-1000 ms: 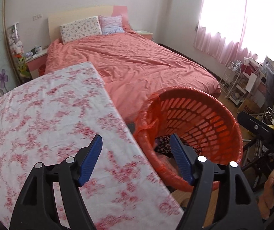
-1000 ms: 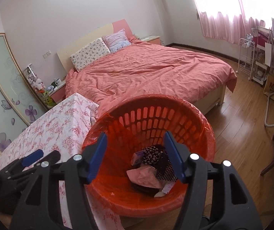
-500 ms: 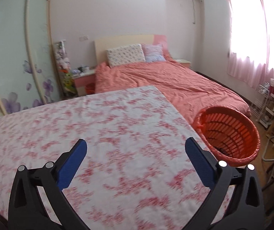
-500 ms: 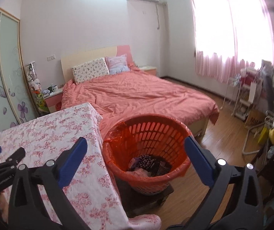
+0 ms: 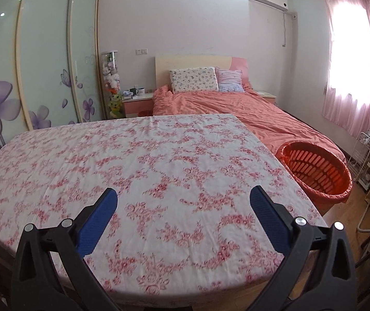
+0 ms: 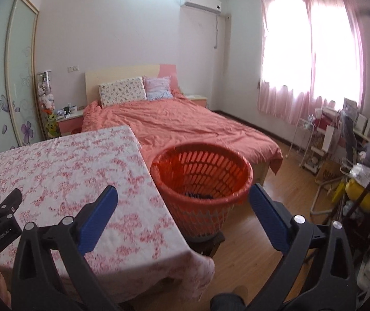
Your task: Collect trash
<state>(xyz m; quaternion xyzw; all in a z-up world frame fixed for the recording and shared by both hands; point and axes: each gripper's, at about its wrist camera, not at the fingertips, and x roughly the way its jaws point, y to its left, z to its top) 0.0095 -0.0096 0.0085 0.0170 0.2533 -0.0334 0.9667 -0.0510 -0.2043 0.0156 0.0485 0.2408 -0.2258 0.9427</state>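
An orange slatted basket [image 6: 203, 171] lined with an orange bag stands on a low dark stool [image 6: 208, 241] beside the table's right edge; a bit of dark trash [image 6: 197, 195] shows inside it. My right gripper [image 6: 182, 191] is wide open and empty, held back from the basket. My left gripper [image 5: 182, 194] is also wide open and empty, over the floral-cloth table [image 5: 159, 155], with the basket [image 5: 314, 171] off to its right. Part of the left gripper [image 6: 0, 215] shows at the left edge of the right wrist view. No loose trash shows on the table.
A bed with a coral cover [image 6: 185, 124] lies behind the table and basket. A white wire rack [image 6: 314, 140] and a cluttered desk [image 6: 361, 176] line the right wall. Wooden floor [image 6: 275, 194] runs between bed and desk. Sliding wardrobe doors [image 5: 42, 64] stand at left.
Both grippers have drawn back and up from the basket, and their jaws have spread wider. The left one has swung away over the table; the basket now looks smaller in both views.
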